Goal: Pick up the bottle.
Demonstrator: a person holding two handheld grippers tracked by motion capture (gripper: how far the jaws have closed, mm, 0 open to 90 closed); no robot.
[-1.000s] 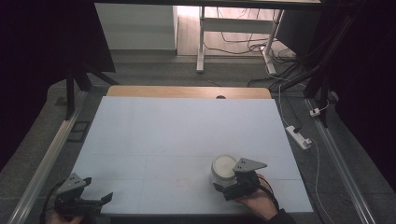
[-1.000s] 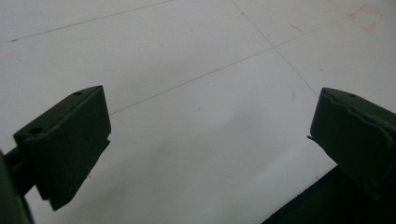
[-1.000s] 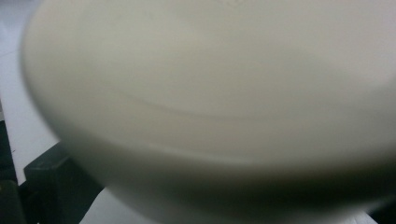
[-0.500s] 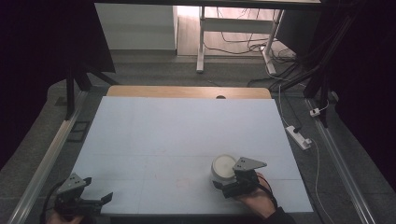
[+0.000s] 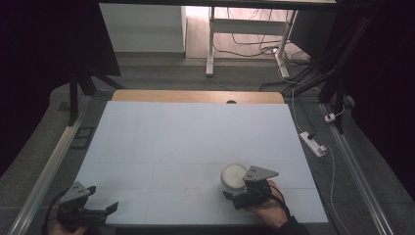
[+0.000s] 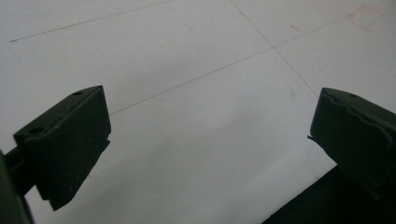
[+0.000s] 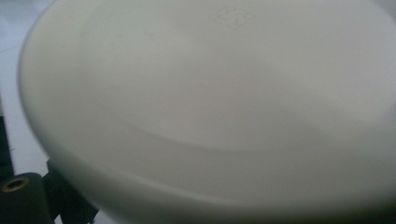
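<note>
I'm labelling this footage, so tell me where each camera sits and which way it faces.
High view: above the near edge, looking forward and down on the pale blue table sheet; both hands show.
Left gripper view: on the left tongs, facing that sheet between open jaws.
Right gripper view: on the right tongs, pressed against the round white bowl.
Shared: bowl.

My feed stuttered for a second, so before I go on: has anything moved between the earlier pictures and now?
Nothing visibly changed. The right tool sits against the white bowl near the table's front edge, as before; whether it grips the bowl cannot be told. The left tool rests open at the front left corner, holding nothing.
</note>
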